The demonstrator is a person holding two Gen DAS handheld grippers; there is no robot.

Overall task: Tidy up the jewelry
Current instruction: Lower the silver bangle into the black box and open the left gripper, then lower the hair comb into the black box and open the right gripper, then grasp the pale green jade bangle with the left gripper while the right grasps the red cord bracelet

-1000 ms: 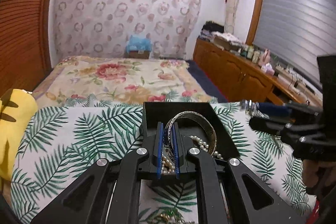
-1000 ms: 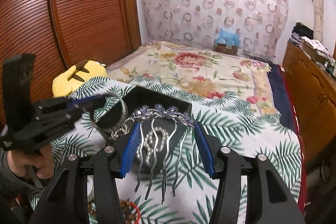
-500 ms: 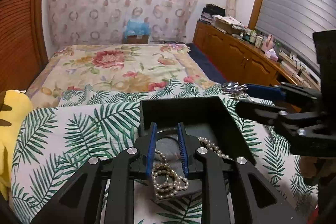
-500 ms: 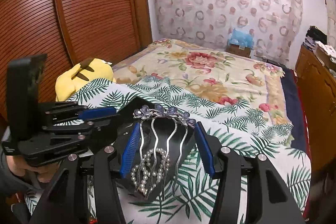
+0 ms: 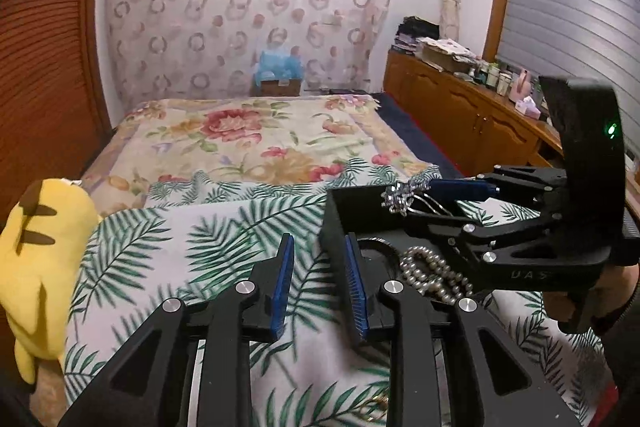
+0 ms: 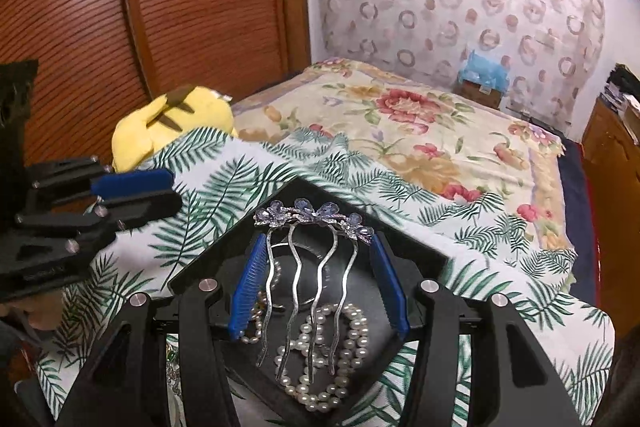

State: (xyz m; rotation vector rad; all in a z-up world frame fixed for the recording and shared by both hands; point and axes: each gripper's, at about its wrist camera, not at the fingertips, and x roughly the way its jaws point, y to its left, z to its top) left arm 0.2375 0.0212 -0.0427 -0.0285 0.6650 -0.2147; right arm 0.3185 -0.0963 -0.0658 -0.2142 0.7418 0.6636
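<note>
Hair comb [image 6: 316, 255], jewelled crown away from the camera and four wavy prongs running back toward the wrist, sits clamped across its width between the blue pads of the right gripper [image 6: 318, 283]. Its long axis therefore lies along the fingers, and the comb hangs directly over the black tray [image 6: 400, 247], above the pearl necklace [image 6: 320, 359] coiled on the tray floor. The coming move, judged from this, is a short descent and release; the right hand is the nearer one, being already above the tray. The left gripper [image 5: 318, 279] stands beside the tray's near corner over the leaf-print cloth [image 5: 180, 247], jaws apart with nothing between them. A bangle seems to lie in the tray near the pearls, though the view is dark there. Compared with a second ago, the left jaws, then closed on the bangle, have just been opening and now hold nothing, and the comb has moved from the tray's edge to over its middle.
</note>
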